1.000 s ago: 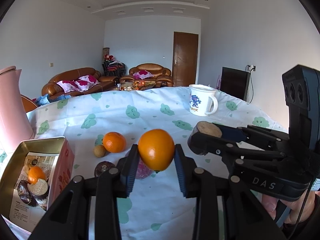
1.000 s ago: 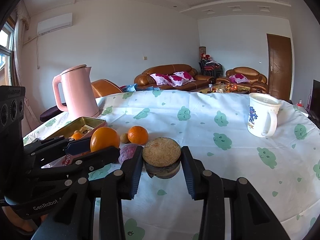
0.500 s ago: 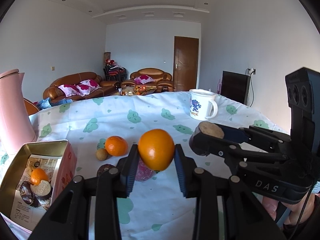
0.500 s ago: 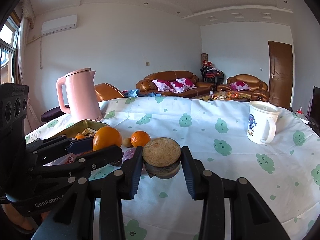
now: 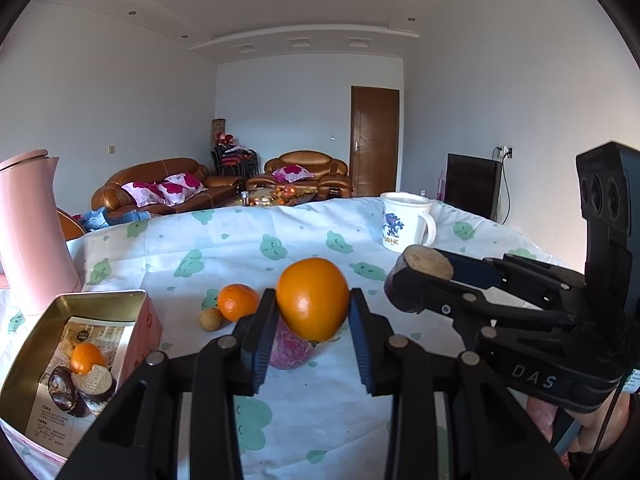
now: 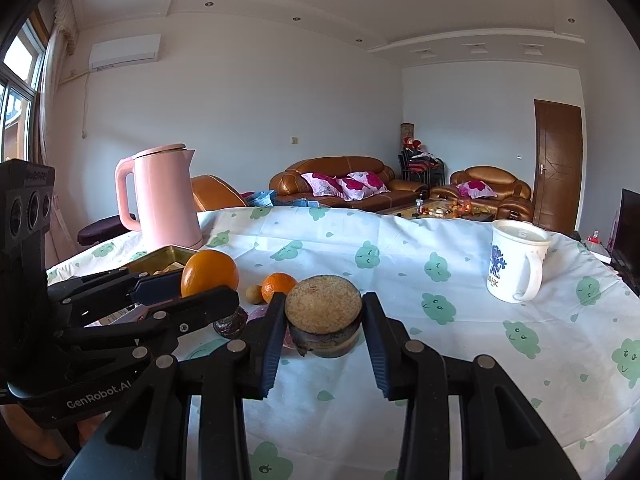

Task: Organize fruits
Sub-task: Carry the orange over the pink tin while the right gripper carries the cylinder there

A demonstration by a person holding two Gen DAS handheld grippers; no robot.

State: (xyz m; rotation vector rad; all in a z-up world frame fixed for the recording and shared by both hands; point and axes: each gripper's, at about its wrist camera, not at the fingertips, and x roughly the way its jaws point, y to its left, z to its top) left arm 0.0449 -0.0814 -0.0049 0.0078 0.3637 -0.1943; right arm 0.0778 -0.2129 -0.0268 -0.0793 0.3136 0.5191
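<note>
Tongs on both sides are loaded: the left tongs (image 5: 313,314) pinch a large orange (image 5: 313,305), the right tongs (image 6: 323,330) pinch a cut, dark-skinned fruit half (image 6: 323,327). Both have risen over the last second and now hang above the worktop (image 6: 460,344), right of the gold tin (image 5: 86,304), which already holds a small orange and dark halves. Beyond the tin lie a mandarin (image 5: 237,302), a small brown fruit (image 5: 211,319) and a pink fruit (image 5: 289,350). Likely next: carrying both to the tin.
</note>
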